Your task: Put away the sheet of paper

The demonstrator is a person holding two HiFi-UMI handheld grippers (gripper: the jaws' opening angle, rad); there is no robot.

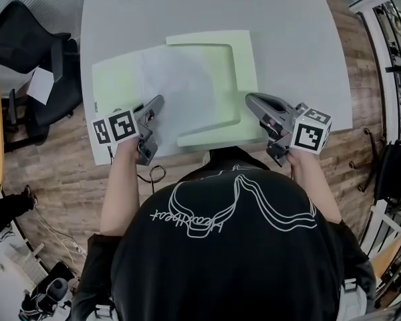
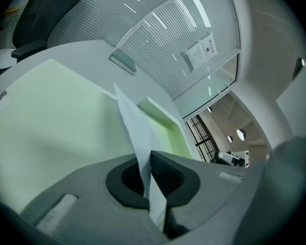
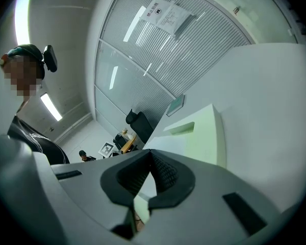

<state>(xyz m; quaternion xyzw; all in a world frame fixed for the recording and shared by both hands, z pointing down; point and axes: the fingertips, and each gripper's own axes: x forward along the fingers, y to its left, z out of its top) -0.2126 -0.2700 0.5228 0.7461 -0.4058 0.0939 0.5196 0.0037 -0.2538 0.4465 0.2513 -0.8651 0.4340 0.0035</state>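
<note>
Step, I judge: filing | my left tongs (image 1: pixel 159 101) pinch the white paper sheet (image 1: pixel 180 85), which lies over the pale-green plastic folder (image 1: pixel 244 52) on the grey counter (image 1: pixel 287 19) | right tongs (image 1: pixel 249 98) closed, apparently on the folder's edge | next: seat the sheet squarely inside.

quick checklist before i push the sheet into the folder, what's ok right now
1. Left gripper shut on the sheet of paper: ok.
2. Sheet lies over the open green folder: ok.
3. Right gripper jaws together at the folder's edge: ok.
4. Right gripper actually holding the folder: cannot tell.
5. Sheet let go inside the folder: not ok, it is pinched.
</note>
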